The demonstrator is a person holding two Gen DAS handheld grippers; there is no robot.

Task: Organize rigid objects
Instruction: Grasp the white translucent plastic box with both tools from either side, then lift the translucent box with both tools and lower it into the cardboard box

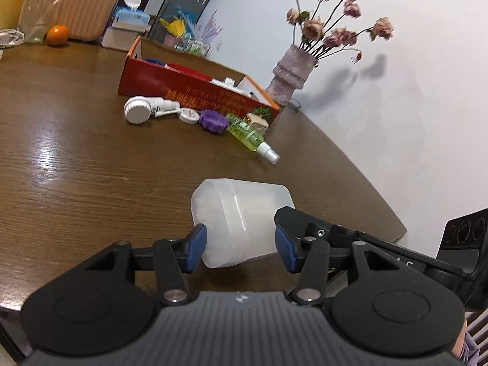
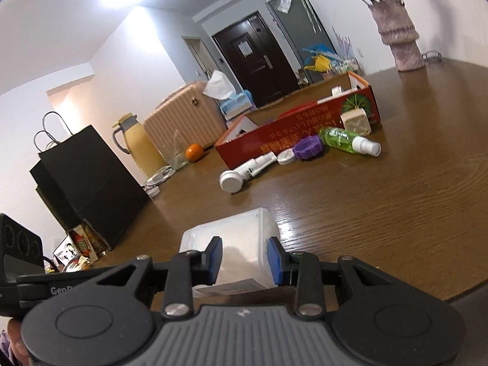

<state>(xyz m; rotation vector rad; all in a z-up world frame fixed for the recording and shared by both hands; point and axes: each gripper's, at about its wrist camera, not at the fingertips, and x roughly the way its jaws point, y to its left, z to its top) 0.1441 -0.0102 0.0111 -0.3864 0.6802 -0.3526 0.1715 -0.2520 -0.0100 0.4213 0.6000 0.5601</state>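
A translucent white plastic container (image 1: 241, 225) lies on its side on the brown wooden table (image 1: 76, 158), near the table's front edge and well apart from the other clutter. Both grippers are at it. The left gripper (image 1: 241, 245) has its blue pads either side of the container's near end, one pad (image 1: 195, 248) touching its wall and the other just beside it — whether the grip is firm cannot be told. In the right wrist view the same container (image 2: 238, 238) sits between the blue pads of the right gripper (image 2: 245, 259), which press against its two sides, so this claw is clamped on it. Only this view shows a printed label on the container's underside.

Farther back lies a row of small things: a white round-headed brush (image 1: 143, 109), a white cap (image 1: 189, 116), a purple ribbed lid (image 1: 213, 120) and a green spray bottle (image 1: 251, 135) on its side, all just in front of a long red cardboard box (image 1: 195, 91). A cream square-topped bottle (image 2: 355, 122) leans against the box — clearer from the right.

Beyond stands a mauve vase (image 1: 289, 73) of dried roses; the left view shows the blooms whole. An orange (image 2: 194, 152) sits by a ribbed pink case (image 2: 186, 116). Only the right view takes in the black paper bag (image 2: 88, 180), a yellow thermos jug (image 2: 143, 149) and a dark door (image 2: 256, 58).
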